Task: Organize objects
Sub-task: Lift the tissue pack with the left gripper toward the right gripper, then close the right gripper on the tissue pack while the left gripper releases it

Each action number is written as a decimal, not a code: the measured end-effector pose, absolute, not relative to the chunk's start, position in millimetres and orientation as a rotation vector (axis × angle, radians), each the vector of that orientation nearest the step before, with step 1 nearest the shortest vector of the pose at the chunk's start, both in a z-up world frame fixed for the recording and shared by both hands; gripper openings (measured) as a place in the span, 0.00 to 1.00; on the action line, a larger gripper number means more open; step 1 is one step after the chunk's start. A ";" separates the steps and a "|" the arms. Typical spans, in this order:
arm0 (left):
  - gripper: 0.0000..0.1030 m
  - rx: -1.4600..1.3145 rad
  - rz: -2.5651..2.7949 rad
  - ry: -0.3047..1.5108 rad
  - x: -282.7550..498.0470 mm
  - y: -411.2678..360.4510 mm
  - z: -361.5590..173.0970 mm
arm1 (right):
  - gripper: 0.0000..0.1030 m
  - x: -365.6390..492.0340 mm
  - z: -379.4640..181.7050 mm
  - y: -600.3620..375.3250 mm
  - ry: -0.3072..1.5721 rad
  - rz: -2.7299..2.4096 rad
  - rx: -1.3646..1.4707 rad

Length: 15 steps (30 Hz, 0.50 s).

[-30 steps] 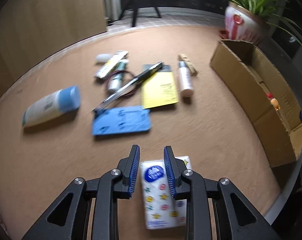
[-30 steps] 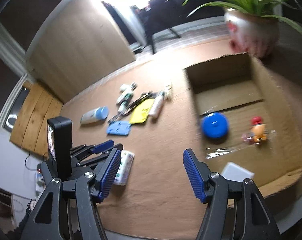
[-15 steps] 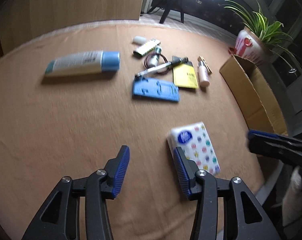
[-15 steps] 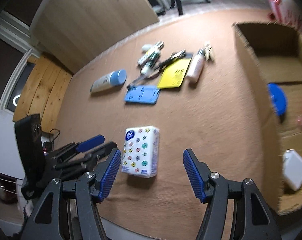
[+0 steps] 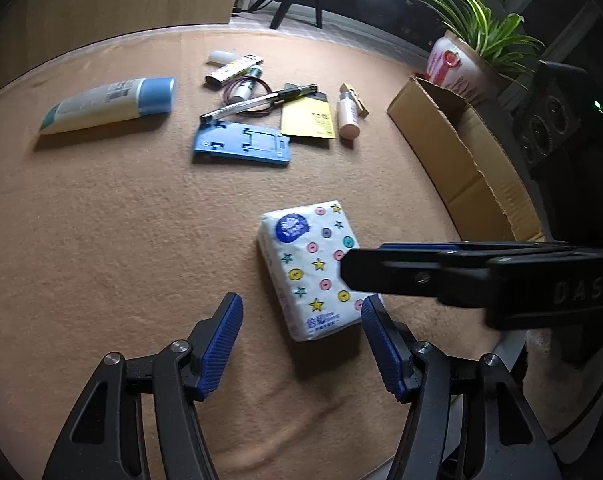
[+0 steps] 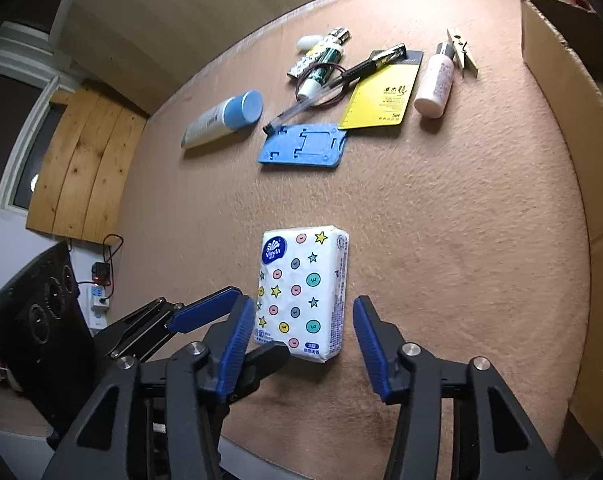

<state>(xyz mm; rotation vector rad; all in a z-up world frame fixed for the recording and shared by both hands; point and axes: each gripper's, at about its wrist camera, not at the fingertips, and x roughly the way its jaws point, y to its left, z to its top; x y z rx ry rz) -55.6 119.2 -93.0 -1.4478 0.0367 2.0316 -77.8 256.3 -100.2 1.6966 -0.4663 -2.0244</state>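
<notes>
The left gripper [image 5: 301,344], jaws just widened, stands empty beside the tissue pack [image 6: 301,292]. The pack lies flat on the tan table [image 6: 461,220], long axis running away, logo end far, between the right gripper's [image 6: 304,334] narrowing, untouching jaws.

Potted plant [image 5: 473,60], power strip [image 6: 98,300]

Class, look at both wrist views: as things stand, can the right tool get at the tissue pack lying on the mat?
Probably yes. The right tool is open and has just been closing, straddling the tissue pack's near end with nothing between. The left tool sits close alongside, open.
</notes>
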 end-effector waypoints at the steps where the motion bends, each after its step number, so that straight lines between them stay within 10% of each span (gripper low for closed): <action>1: 0.58 -1.446 2.026 0.038 -54.9 120.5 -92.8 | 0.39 -77.7 -101.6 255.3 -0.462 -2.017 1.702; 15: 0.46 -1.445 2.006 0.035 -56.5 127.7 -92.0 | 0.27 -76.5 -99.5 245.8 -0.352 -2.045 1.687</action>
